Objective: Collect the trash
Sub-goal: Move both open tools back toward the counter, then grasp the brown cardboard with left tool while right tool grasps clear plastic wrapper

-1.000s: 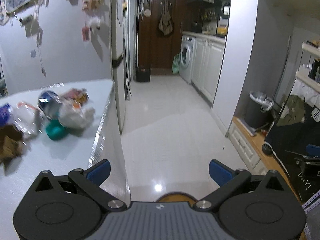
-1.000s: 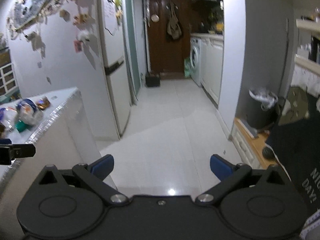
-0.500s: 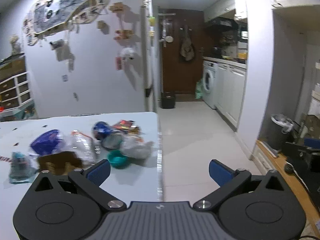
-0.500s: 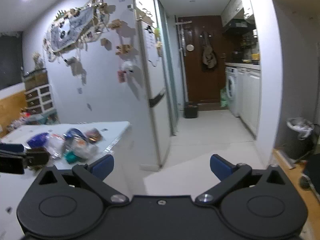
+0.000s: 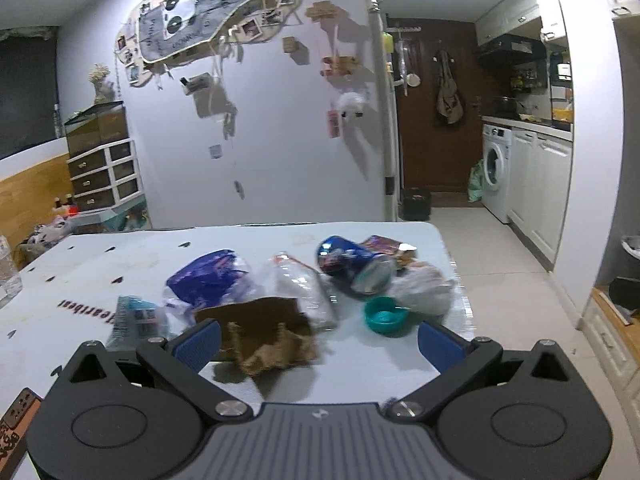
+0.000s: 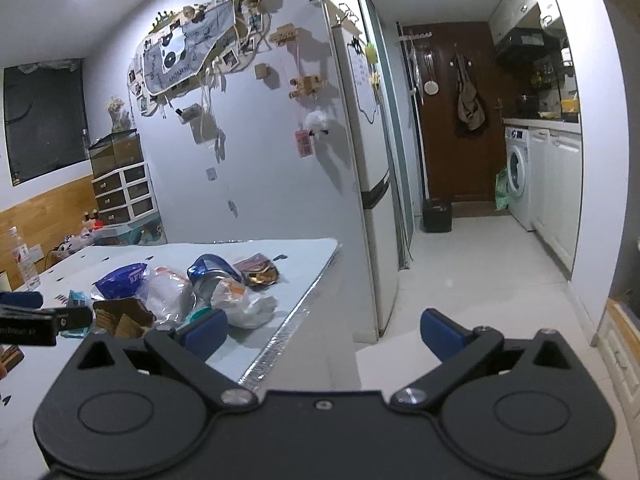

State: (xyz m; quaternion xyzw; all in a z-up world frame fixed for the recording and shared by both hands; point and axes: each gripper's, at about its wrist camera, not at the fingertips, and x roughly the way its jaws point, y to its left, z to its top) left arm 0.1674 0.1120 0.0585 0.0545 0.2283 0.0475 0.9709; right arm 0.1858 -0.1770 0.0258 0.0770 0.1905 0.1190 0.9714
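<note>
Left gripper (image 5: 318, 346) spread wide, empty, low over the white table (image 5: 120, 256), just short of torn cardboard (image 5: 264, 328). Behind it: teal cap (image 5: 385, 314), crushed blue can (image 5: 352, 264), clear bag (image 5: 304, 284), possibly a blue wrapper (image 5: 208, 276). Right gripper (image 6: 324, 332) wide too, empty, off the table's right edge.

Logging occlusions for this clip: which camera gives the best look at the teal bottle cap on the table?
The left wrist view: the teal bottle cap lies unobstructed on the table, open side up. In the right wrist view, only a sliver of it shows behind the right gripper finger.
</note>
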